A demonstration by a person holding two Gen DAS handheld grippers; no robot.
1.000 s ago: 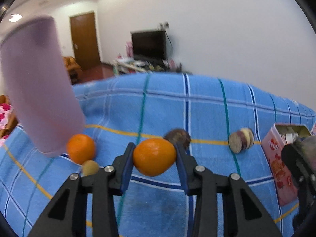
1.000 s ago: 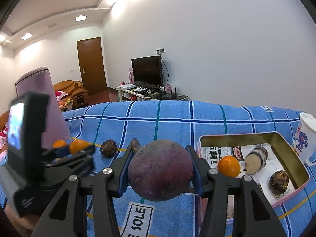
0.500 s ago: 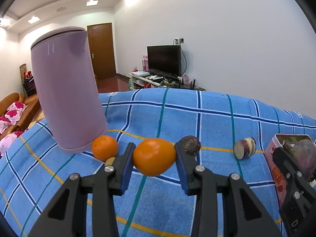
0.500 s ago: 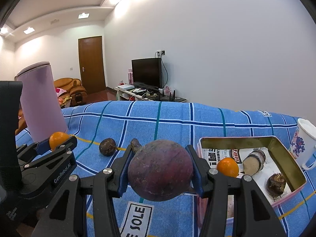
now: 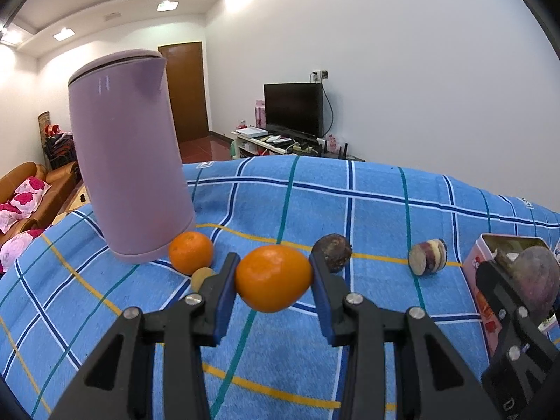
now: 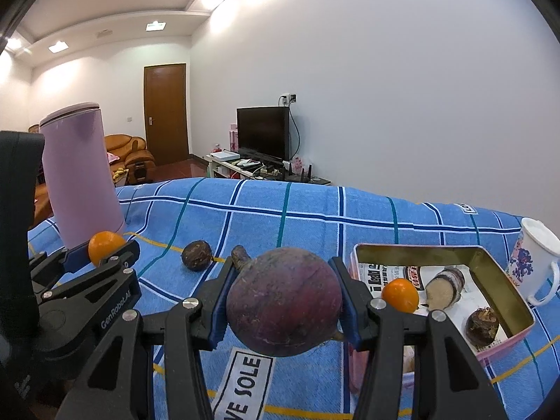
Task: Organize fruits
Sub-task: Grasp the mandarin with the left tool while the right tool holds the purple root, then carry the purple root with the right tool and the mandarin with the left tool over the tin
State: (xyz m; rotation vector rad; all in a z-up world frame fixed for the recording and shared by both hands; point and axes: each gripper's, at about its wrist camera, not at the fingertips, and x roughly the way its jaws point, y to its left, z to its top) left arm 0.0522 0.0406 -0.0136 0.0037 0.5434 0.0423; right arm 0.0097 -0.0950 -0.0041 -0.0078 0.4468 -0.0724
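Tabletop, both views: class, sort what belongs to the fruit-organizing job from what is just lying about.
Job: held orange, purple fruit, tin, loose orange, brown fruit, cut piece.
Lying about: purple kettle, mug, TV.

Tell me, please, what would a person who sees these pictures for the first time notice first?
First, the two held fruits: the left tool grips a bright orange mandarin, and the right tool grips a big dark purple round fruit, both above the blue checked cloth. Next, the tall lilac kettle at the left, with a second orange mandarin at its base. Last, the open pink tin box at the right, already holding some fruit.
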